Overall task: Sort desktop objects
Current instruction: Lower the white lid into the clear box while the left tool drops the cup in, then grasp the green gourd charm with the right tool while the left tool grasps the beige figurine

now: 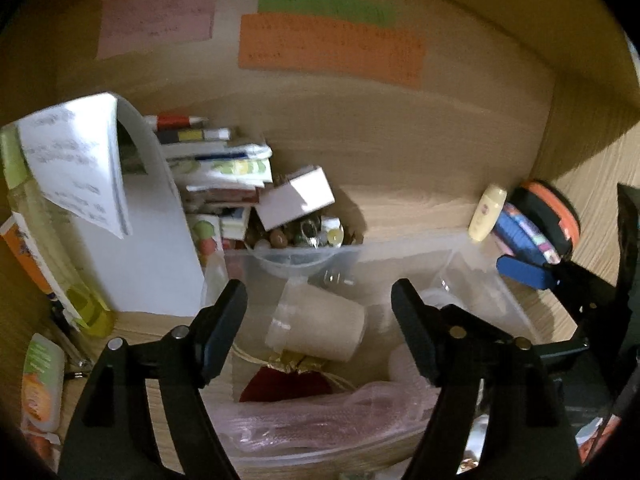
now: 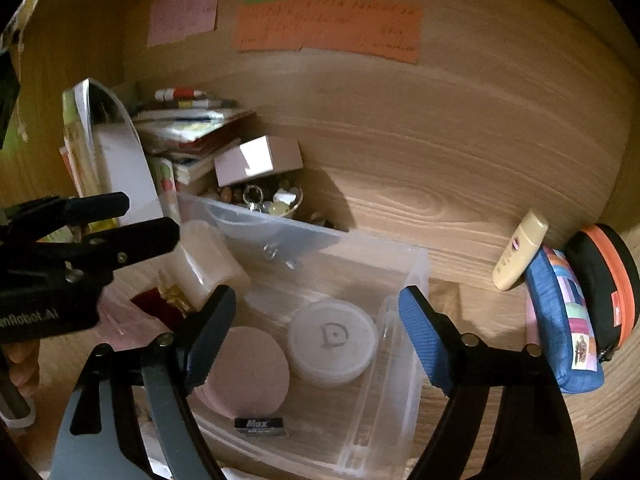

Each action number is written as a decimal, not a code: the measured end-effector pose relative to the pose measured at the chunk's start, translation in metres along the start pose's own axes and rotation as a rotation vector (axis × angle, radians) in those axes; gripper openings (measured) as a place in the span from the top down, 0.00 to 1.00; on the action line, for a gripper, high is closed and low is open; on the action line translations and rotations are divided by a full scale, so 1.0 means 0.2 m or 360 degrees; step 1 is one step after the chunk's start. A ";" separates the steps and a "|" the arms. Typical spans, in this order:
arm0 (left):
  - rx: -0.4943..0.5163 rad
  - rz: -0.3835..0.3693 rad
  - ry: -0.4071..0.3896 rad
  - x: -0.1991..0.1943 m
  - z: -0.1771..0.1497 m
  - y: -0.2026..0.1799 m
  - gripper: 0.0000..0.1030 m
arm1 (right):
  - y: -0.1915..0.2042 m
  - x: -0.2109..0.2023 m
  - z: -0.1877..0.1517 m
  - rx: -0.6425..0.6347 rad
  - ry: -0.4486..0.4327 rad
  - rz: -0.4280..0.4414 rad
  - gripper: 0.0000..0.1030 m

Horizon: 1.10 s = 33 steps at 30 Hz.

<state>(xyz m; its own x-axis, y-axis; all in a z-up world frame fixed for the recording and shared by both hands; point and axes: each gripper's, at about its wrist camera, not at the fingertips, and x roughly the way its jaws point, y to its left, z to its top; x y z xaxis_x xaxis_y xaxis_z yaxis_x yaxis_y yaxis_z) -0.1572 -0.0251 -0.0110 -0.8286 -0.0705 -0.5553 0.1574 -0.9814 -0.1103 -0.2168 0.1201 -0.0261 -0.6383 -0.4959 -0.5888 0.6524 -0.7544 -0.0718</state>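
Observation:
A clear plastic bin (image 2: 412, 280) sits on the wooden desk. In it lie a frosted round tub (image 2: 333, 338), a pink disc (image 2: 250, 368), a white roll (image 1: 318, 326), a red pouch (image 1: 288, 384) and pink mesh (image 1: 320, 420). My left gripper (image 1: 320, 300) is open and empty above the bin's left part; it also shows in the right wrist view (image 2: 152, 220). My right gripper (image 2: 318, 310) is open and empty over the bin's right part. A cream tube (image 2: 520, 256), a blue pouch (image 2: 564, 320) and a black-orange case (image 2: 604, 288) lean at the right wall.
A stack of books and boxes (image 1: 220, 176) stands at the back left, beside a white folder (image 1: 136, 240) and a bowl of beads (image 2: 264, 200). Coloured notes (image 2: 328, 28) hang on the back wall. A yellow bottle (image 1: 36, 220) stands far left.

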 end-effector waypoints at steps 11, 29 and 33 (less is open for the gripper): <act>-0.0012 0.0048 -0.0125 -0.29 -0.02 0.06 0.13 | -0.08 -0.25 0.04 0.0134 -0.0123 0.0070 0.16; 0.0063 0.0111 0.0145 -0.35 -0.40 0.19 0.12 | -0.12 -0.45 -0.33 0.0068 -0.0026 -0.0065 0.15; 0.0083 0.0129 0.0254 -0.30 -0.49 0.21 0.12 | -0.15 -0.40 -0.44 0.0038 0.0109 -0.0100 0.17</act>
<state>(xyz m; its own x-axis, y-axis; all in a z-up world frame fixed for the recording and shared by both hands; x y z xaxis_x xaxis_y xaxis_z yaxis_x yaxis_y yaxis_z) -0.0480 -0.0450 -0.0635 -0.7181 -0.1245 -0.6847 0.1886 -0.9819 -0.0192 -0.1506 0.2205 -0.0475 -0.6477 -0.4175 -0.6373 0.6016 -0.7935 -0.0916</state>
